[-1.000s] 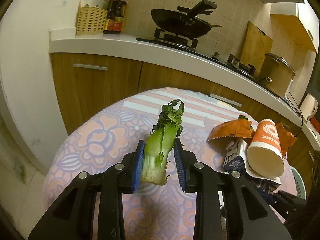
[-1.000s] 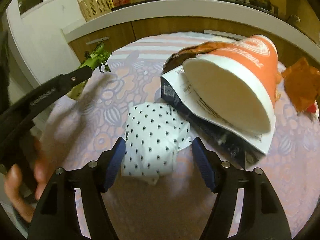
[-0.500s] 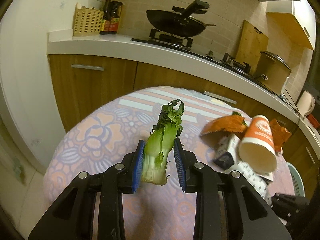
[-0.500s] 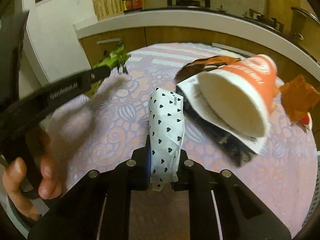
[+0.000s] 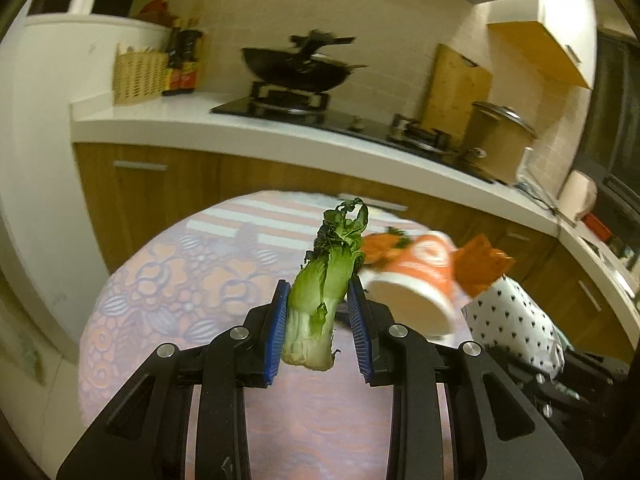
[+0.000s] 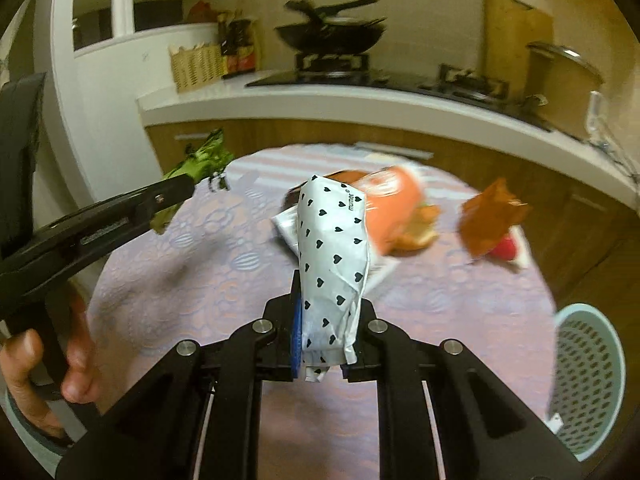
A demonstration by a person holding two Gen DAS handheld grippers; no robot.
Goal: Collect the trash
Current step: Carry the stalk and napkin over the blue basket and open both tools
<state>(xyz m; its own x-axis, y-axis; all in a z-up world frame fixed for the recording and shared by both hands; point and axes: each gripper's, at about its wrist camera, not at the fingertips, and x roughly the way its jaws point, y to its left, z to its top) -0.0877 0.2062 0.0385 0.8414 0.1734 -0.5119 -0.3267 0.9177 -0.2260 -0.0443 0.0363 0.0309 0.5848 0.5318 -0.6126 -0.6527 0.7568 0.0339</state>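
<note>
My left gripper (image 5: 318, 320) is shut on a wilted green vegetable stalk (image 5: 320, 300), held upright above the round table (image 5: 168, 292). In the right wrist view that same gripper (image 6: 176, 190) comes in from the left with the stalk (image 6: 204, 160) at its tip. My right gripper (image 6: 326, 336) is shut on a white wrapper with black hearts (image 6: 332, 248), lifted off the table; the wrapper (image 5: 516, 320) also shows at the right of the left wrist view. On the table lie an orange paper cup (image 6: 392, 208) on its side and an orange crumpled bag (image 6: 488, 216).
A pale blue perforated basket (image 6: 588, 376) stands on the floor at the right of the table. A flat paper packet (image 6: 288, 224) lies under the cup. Behind the table runs a kitchen counter (image 5: 280, 132) with a wok (image 5: 296, 68). A person's hand (image 6: 44, 364) holds the left gripper's handle.
My right gripper closed on the heart-print wrapper and lifted it off the table. My left gripper rose with the vegetable stalk still in it.
</note>
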